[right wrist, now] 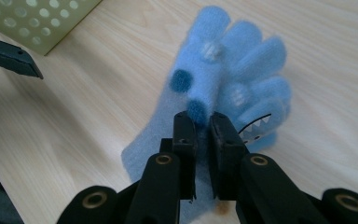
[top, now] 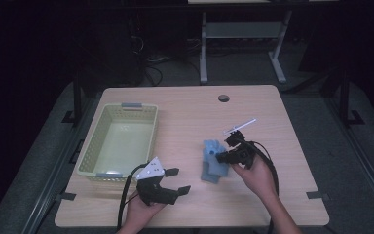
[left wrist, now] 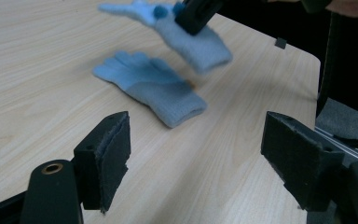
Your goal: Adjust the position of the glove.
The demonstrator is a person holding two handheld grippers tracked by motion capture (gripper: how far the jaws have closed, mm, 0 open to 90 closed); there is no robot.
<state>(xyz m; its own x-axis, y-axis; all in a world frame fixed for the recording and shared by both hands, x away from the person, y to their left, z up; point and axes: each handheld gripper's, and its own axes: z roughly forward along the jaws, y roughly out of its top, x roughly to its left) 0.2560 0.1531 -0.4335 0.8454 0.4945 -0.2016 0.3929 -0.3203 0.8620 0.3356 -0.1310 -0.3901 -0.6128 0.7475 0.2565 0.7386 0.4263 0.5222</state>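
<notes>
Two light blue knit gloves are at the table's middle right. One glove [left wrist: 149, 86] lies flat on the wood. The other glove [left wrist: 196, 44] is lifted a little above it, pinched near its fingers by my right gripper [left wrist: 198, 14]. In the right gripper view this held glove [right wrist: 233, 70] has dark blue dots, and the right gripper [right wrist: 203, 123] is shut on it. From above, the right gripper [top: 222, 157] sits over the gloves [top: 212, 165]. My left gripper [top: 180, 180] rests near the front edge, left of the gloves. The left gripper [left wrist: 198, 128] is open with bare table between its jaws.
A pale green perforated basket [top: 146, 141] stands on the left half of the table with nothing in it; its corner [right wrist: 32, 23] is also in the right gripper view. A round cable hole [top: 223, 98] is near the far edge. Dark floor and desk legs lie beyond.
</notes>
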